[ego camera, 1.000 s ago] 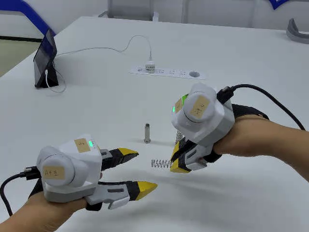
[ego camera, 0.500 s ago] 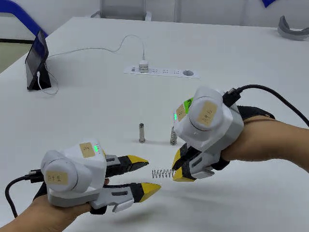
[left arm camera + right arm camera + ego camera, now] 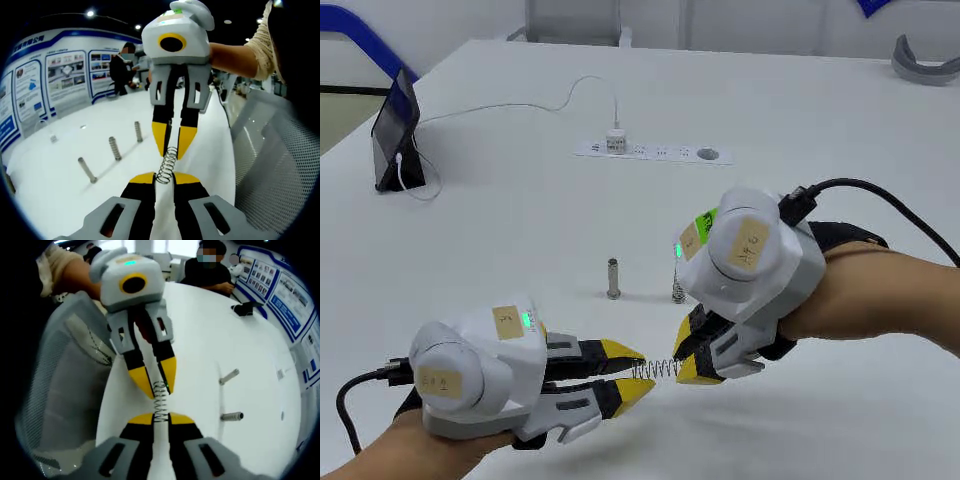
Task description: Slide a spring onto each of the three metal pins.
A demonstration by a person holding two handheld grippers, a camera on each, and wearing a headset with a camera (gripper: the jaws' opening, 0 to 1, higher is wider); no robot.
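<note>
Two sets of jaws meet on one spring at the lower centre of the head view. Your right gripper pinches one end; your left gripper sits narrow around the other, though I cannot tell if it grips. This looks like a regrip for threading the bare pin above, beside the loaded pin.

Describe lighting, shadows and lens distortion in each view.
Head view: even, soft light, faint shadows on the white table, spring sharp. Left gripper view: fisheye bends the wall posters; ceiling lights show as bright spots. Right gripper view: the table washes out to near white, and the mesh chair curves.
</note>
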